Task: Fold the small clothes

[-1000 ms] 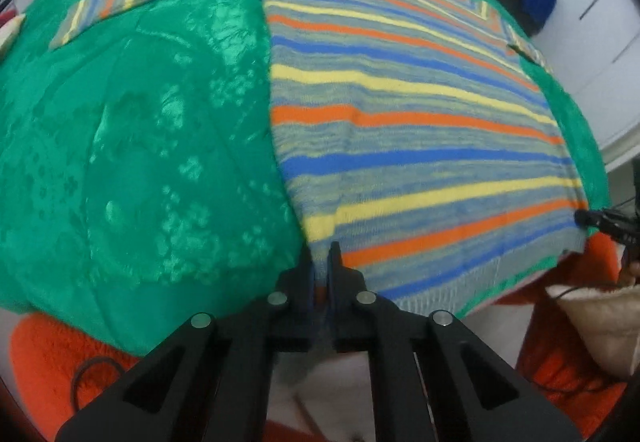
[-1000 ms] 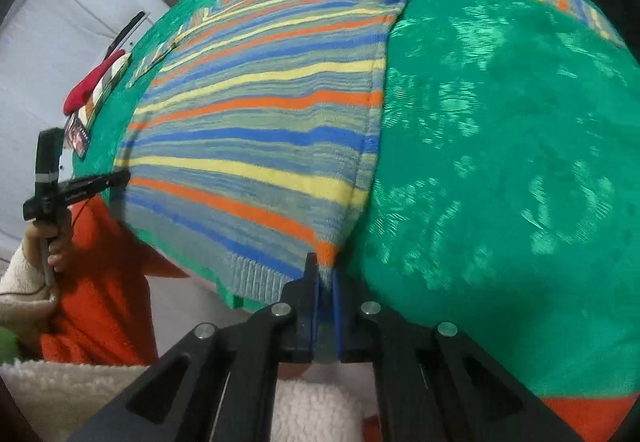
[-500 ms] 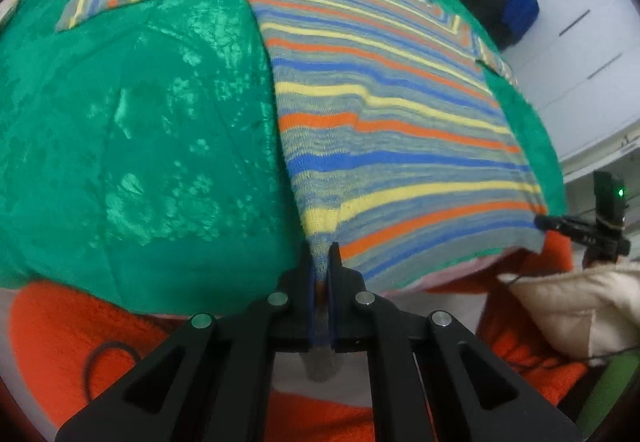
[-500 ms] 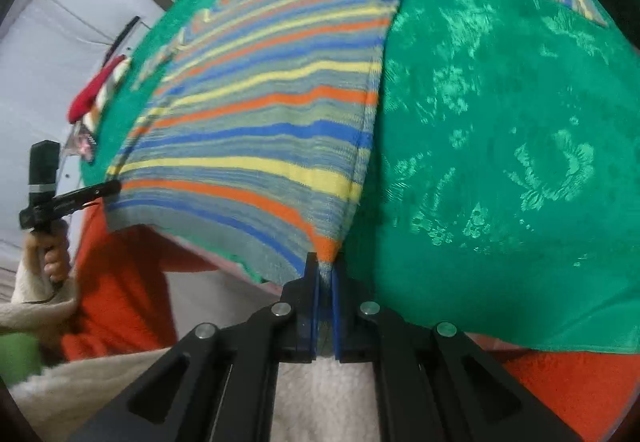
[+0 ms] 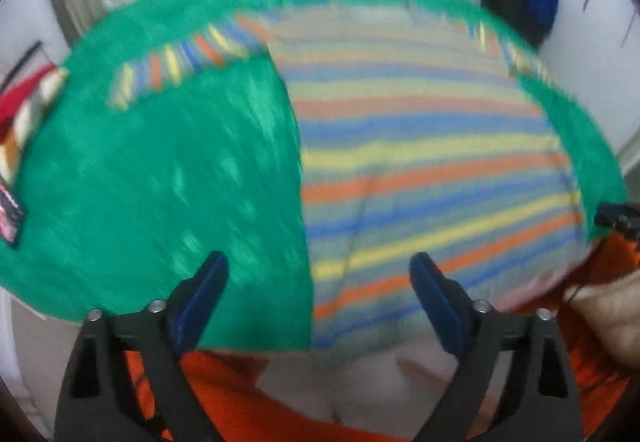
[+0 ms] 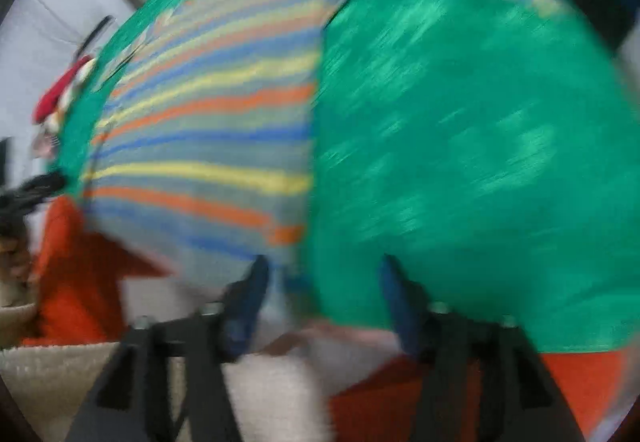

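Both my grippers, left [image 5: 318,284] and right [image 6: 320,282], have let go; jaws opening, empty, over the sweater [image 5: 420,170] hem at the cloth's [image 5: 160,182] near edge.

Both views motion-blurred; striped sweater [image 5: 420,162] hem edge smeared, red item [image 6: 56,98] at left unidentifiable.

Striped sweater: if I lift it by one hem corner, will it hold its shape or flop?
Probably flop: the striped sweater is soft knit lying limp on the green cloth, so it should drape. Its sleeve, spread sideways, would likely trail. The glossy cloth may let it slide.
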`<action>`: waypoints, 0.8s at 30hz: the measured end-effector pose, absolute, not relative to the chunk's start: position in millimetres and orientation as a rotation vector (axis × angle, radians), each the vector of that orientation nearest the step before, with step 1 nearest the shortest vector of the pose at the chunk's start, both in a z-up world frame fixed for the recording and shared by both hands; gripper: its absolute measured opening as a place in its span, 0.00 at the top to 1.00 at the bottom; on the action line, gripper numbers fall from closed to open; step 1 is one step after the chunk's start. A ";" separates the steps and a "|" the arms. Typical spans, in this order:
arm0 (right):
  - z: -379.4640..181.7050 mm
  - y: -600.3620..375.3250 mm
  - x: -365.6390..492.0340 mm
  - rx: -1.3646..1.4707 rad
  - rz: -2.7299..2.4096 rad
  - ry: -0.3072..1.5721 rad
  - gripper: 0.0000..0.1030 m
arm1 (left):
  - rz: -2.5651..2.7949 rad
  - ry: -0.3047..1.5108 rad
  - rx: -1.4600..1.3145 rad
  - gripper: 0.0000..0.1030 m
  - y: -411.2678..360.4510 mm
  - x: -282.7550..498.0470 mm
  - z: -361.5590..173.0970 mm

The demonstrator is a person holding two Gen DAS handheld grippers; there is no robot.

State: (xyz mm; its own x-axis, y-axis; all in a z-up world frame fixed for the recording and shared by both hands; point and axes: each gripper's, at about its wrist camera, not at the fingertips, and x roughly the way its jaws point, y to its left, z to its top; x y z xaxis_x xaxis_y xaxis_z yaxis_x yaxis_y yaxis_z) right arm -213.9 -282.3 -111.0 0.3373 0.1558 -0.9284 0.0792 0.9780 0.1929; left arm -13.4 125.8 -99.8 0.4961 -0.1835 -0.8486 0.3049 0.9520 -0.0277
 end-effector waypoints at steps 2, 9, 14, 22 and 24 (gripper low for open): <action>-91.0 -299.7 -214.7 0.166 -0.068 1.140 0.25 | -0.277 0.935 0.081 0.02 132.7 -9.2 -85.1; -74.6 -310.3 -181.8 0.223 -0.216 0.911 0.03 | -0.160 0.783 0.030 0.00 116.6 53.8 -103.2; -102.2 -296.0 -147.7 0.162 -0.259 0.832 0.02 | -0.094 0.833 0.085 0.01 110.4 82.6 -152.0; -142.5 -288.1 -131.0 0.109 -0.294 0.900 0.00 | -0.066 0.872 0.092 0.00 98.5 77.9 -176.7; -144.5 -288.0 -133.6 0.103 -0.284 0.885 0.00 | -0.068 0.875 0.089 0.00 99.1 78.5 -176.8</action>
State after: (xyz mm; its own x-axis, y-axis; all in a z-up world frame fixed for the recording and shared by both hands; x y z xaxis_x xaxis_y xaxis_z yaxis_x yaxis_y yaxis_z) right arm -133.6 -288.0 -144.5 0.5988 -0.2026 -0.7748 0.2870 0.9575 -0.0285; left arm 78.5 99.1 -176.8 0.6389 -0.0233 -0.7689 0.0963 0.9941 0.0498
